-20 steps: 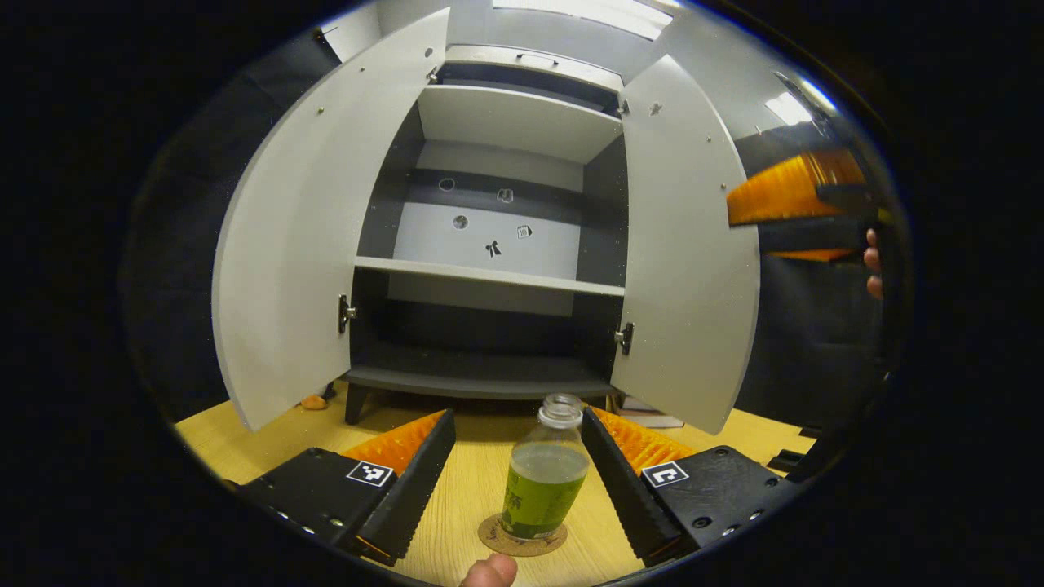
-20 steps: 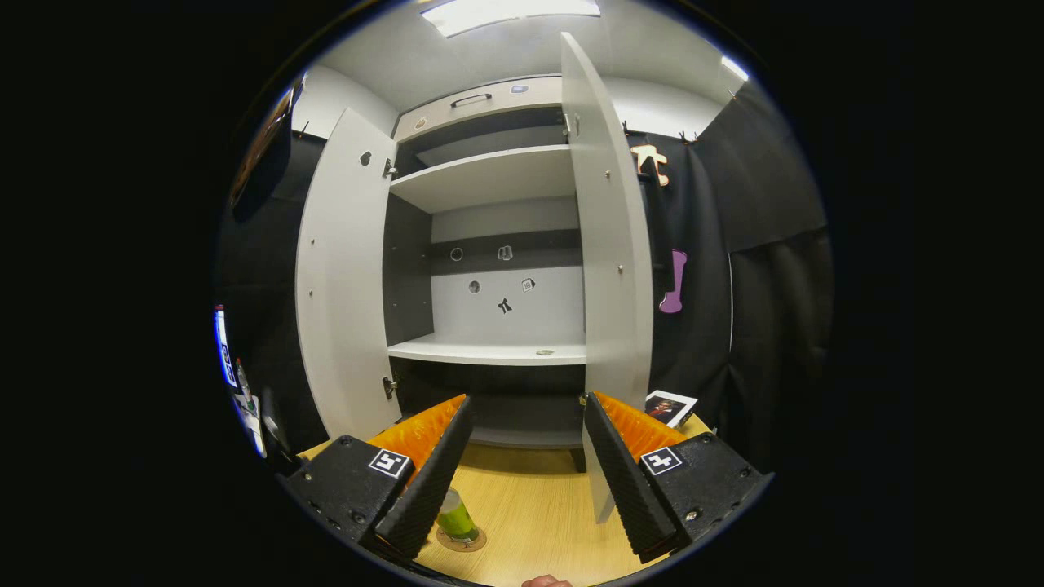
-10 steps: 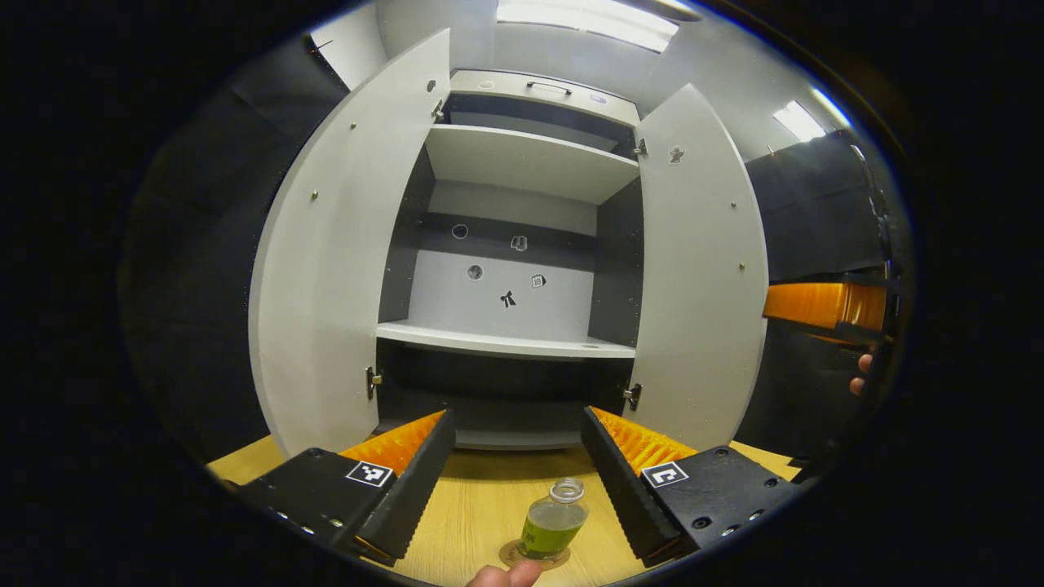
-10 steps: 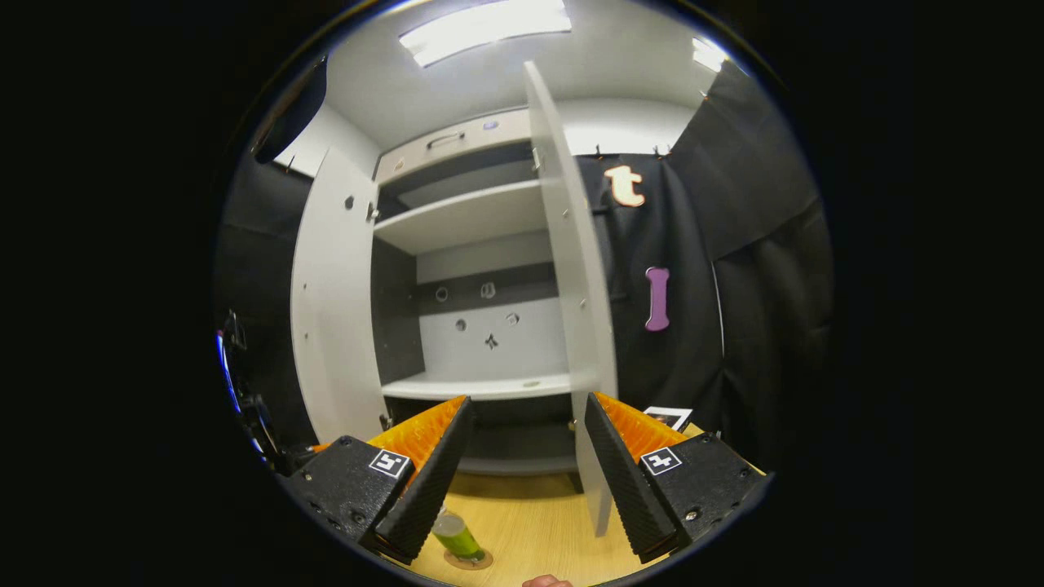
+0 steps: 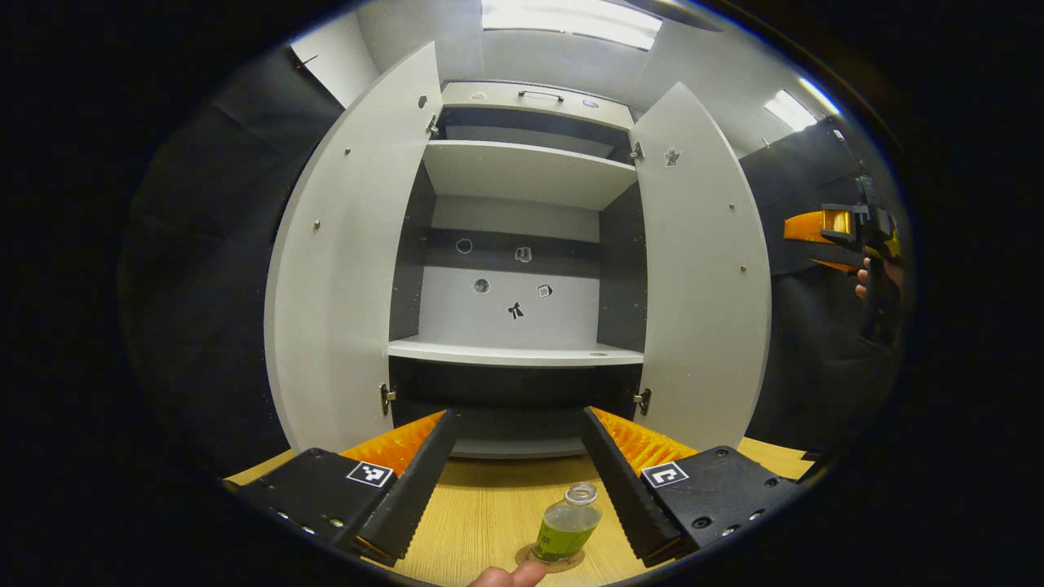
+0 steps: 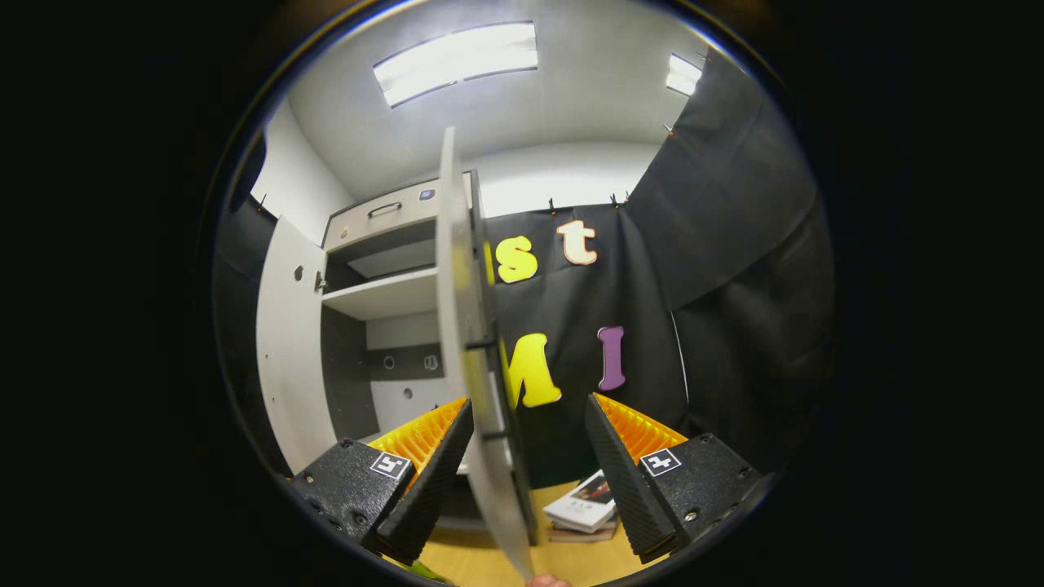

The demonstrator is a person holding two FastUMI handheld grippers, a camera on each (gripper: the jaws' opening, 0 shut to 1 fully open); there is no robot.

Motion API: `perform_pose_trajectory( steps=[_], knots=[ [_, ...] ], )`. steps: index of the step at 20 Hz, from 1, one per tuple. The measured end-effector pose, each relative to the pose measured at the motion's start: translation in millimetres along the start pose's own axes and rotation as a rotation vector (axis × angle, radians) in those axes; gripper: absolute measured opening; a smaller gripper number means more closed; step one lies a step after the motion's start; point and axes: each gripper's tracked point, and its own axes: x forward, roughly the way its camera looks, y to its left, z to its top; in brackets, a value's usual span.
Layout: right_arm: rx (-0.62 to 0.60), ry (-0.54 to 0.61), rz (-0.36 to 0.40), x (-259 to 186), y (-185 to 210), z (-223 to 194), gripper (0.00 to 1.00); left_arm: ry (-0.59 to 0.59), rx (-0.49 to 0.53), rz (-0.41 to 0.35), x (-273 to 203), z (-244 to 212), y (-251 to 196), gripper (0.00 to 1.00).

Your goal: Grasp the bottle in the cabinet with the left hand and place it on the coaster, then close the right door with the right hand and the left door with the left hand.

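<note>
One step looks done: bottle [image 5: 568,531] stands on the coaster [image 5: 555,559] on the worktop [image 5: 473,514], left tongs [image 5: 515,477] wide open and empty above it, right tongs [image 6: 526,473] agape straddling the right door [image 6: 466,367] edge, gripping nothing; next, push it shut.

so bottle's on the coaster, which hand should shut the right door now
Right. The right gripper is open, with the right door's free edge between its fingers. The left gripper hangs back over the bottle on the coaster.
</note>
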Motion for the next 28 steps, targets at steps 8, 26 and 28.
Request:
perform_pose_trajectory(
  steps=[8,26,28],
  knots=[
    [-0.048,0.031,0.006,63.4,-14.0,10.8,0.84,-0.003,-0.024,0.049,-0.4,-0.4,12.9,0.95],
    [-0.063,0.061,0.192,61.0,102.3,-5.8,0.81,-0.009,-0.031,0.099,-26.9,5.3,35.5,0.95],
    [-0.03,0.074,0.238,66.7,120.9,-13.1,0.82,-0.007,-0.032,0.113,-30.1,6.1,40.8,0.95]
  ],
)
